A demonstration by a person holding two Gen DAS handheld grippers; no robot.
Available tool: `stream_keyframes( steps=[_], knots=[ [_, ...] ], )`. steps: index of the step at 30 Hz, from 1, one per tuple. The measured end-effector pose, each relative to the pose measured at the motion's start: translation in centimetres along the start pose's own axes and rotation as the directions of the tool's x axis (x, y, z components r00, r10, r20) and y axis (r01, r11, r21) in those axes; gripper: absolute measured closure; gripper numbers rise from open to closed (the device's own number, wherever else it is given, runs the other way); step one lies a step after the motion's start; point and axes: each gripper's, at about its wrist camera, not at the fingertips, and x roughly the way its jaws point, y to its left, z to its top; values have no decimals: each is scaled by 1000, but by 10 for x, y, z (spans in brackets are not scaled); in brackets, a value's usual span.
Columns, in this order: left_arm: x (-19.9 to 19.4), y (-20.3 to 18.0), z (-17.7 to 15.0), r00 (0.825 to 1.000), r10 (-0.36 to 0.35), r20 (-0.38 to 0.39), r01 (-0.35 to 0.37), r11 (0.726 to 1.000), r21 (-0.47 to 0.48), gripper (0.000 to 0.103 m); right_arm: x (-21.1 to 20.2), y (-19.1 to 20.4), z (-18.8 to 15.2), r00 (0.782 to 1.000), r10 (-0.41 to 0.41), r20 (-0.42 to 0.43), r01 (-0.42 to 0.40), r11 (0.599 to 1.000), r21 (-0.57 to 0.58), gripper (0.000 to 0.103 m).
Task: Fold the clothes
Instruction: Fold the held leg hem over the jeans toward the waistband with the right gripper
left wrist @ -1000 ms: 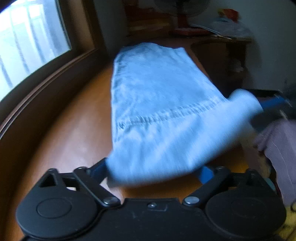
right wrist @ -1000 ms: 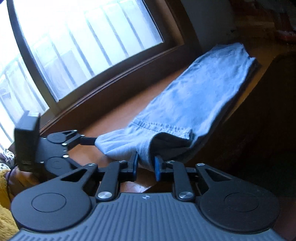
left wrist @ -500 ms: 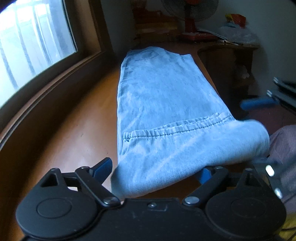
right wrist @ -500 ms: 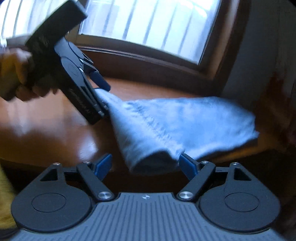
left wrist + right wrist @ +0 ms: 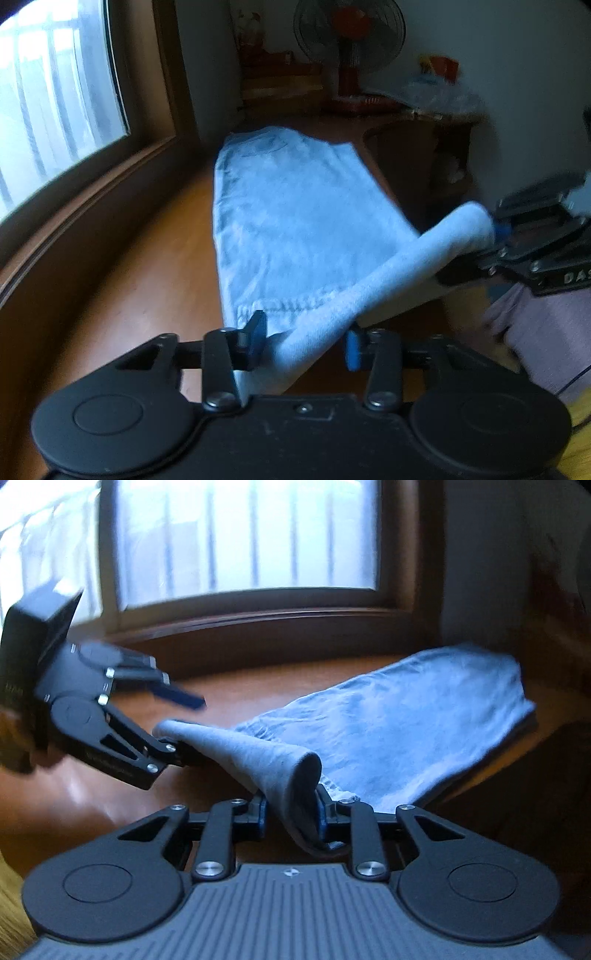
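Observation:
A pair of light blue jeans [image 5: 295,218] lies lengthwise on a brown wooden table [image 5: 155,273]; it also shows in the right wrist view [image 5: 413,720]. The near folded end is lifted off the table as a roll. My left gripper [image 5: 306,341] is shut on the left end of that roll. My right gripper [image 5: 291,812] is shut on the right end. Each gripper shows in the other's view, the right one [image 5: 502,236] at the far right, the left one [image 5: 177,753] at the left.
A window [image 5: 55,103] with a wooden sill runs along the table's far side. A standing fan [image 5: 347,40] and a cluttered side table [image 5: 424,110] stand beyond the jeans. A mauve garment [image 5: 546,332] lies at the right.
Both grippers have closed on the near folded end of the jeans, which were open around it half a second ago. The end is now raised off the table.

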Motion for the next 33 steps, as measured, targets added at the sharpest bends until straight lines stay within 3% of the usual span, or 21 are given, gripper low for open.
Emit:
stream_keyframes(
  steps=[3,7,8,10,12,15,18,22,26,28,33],
  knots=[
    [1,3,14,1000,-21,1,21,1000,-10,69,-2,-12,4,999,28,22,-31,994,107,81],
    [6,2,40,1000,17,4,-17,1000,-21,66,-1,-33,10,996,90,28,-94,967,237,85],
    [9,2,47,999,42,17,-42,999,-21,64,-2,-37,13,995,95,41,-102,962,253,85],
    [18,1,58,994,102,48,-100,995,-30,49,-5,-46,19,993,97,72,-114,950,289,86],
    [33,2,69,985,160,68,-158,986,-45,34,-1,-60,26,993,81,90,-107,934,340,86],
    [63,8,83,978,197,66,-192,979,-74,34,11,-84,28,996,30,84,-59,925,376,86],
    [100,13,90,980,201,3,-200,976,-85,34,32,-105,26,999,-40,36,22,913,407,86],
    [138,11,83,973,196,-121,-204,978,-52,33,66,-120,22,998,-38,-56,54,946,320,81],
    [142,9,76,967,208,-149,-221,973,-74,30,73,-117,25,997,-24,-71,40,972,231,77],
    [140,13,74,965,207,-161,-226,968,-105,27,71,-120,27,996,-43,-74,60,970,236,61],
    [130,21,70,966,195,-170,-222,962,-158,23,62,-124,29,989,-142,-32,146,968,205,49]
  ],
)
